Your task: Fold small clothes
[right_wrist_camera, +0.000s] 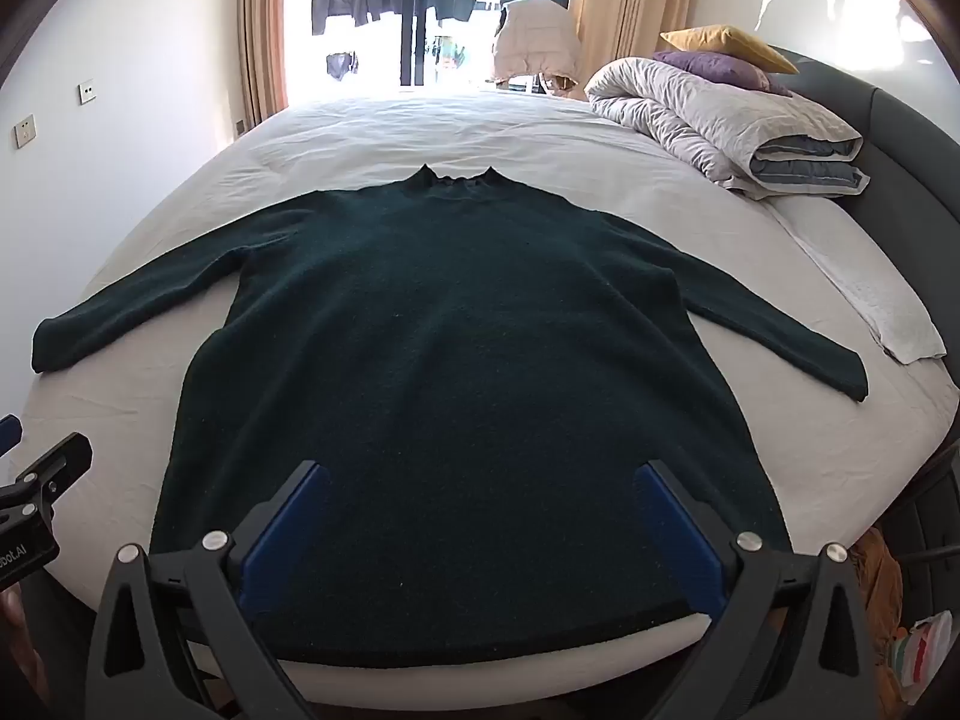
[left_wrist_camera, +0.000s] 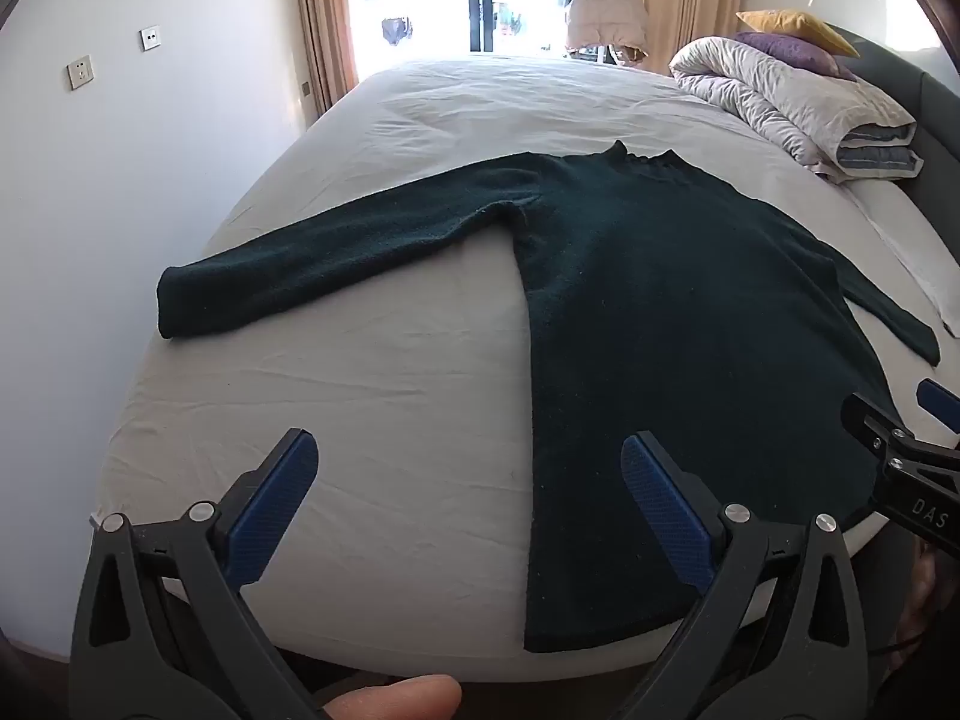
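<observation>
A dark green knitted sweater [right_wrist_camera: 456,348] lies flat on the bed, collar toward the window, both sleeves spread out sideways, hem at the near edge. In the left wrist view the sweater [left_wrist_camera: 660,312] fills the right half and its left sleeve stretches across the sheet. My left gripper [left_wrist_camera: 468,480] hovers open above the sheet by the sweater's left hem corner, with nothing between its blue pads. My right gripper [right_wrist_camera: 480,516] stands open over the middle of the hem, holding nothing. The right gripper [left_wrist_camera: 912,450] also shows at the right edge of the left wrist view.
The bed [right_wrist_camera: 420,132] has a pale sheet. A folded grey duvet [right_wrist_camera: 720,126] with a purple pillow [right_wrist_camera: 714,69] and a yellow pillow [right_wrist_camera: 726,42] sits at the far right by the dark headboard. A white cloth [right_wrist_camera: 882,312] lies at the right edge. A wall runs along the left.
</observation>
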### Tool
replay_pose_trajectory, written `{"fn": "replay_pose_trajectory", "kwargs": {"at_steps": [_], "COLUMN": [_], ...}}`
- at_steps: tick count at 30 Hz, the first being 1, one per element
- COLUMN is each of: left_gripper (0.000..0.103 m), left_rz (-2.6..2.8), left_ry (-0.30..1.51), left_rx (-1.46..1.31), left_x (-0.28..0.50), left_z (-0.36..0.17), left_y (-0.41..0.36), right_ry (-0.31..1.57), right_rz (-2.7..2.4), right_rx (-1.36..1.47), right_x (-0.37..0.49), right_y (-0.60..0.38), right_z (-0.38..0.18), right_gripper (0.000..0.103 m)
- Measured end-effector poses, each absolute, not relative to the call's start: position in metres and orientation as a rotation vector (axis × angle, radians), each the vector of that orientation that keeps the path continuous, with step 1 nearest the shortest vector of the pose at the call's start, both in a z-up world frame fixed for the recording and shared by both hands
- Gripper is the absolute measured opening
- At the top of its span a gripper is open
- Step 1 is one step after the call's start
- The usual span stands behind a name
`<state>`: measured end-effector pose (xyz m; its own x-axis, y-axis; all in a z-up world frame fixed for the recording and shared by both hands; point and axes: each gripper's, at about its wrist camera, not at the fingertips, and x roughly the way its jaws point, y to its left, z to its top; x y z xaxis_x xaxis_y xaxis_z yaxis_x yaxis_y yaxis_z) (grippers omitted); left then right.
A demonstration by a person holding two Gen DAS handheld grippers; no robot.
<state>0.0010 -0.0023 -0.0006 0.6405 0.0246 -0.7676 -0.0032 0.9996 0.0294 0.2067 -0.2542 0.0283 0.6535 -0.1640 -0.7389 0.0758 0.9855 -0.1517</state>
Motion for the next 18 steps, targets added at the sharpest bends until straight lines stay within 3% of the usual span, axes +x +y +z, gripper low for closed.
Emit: {"fn": "replay_pose_trajectory", "kwargs": {"at_steps": [18], "left_gripper": [0.103], "left_rz": [0.012], "left_ry": [0.881], "left_rx": [0.009], "left_x": [0.002], "left_z": [-0.005], "left_y": [0.0], "right_ry": [0.849], "right_rz": [-0.135], "right_rx": [-0.111], "right_x": [0.206], "right_y": [-0.253], "right_z": [0.027], "right_gripper": [0.103]}}
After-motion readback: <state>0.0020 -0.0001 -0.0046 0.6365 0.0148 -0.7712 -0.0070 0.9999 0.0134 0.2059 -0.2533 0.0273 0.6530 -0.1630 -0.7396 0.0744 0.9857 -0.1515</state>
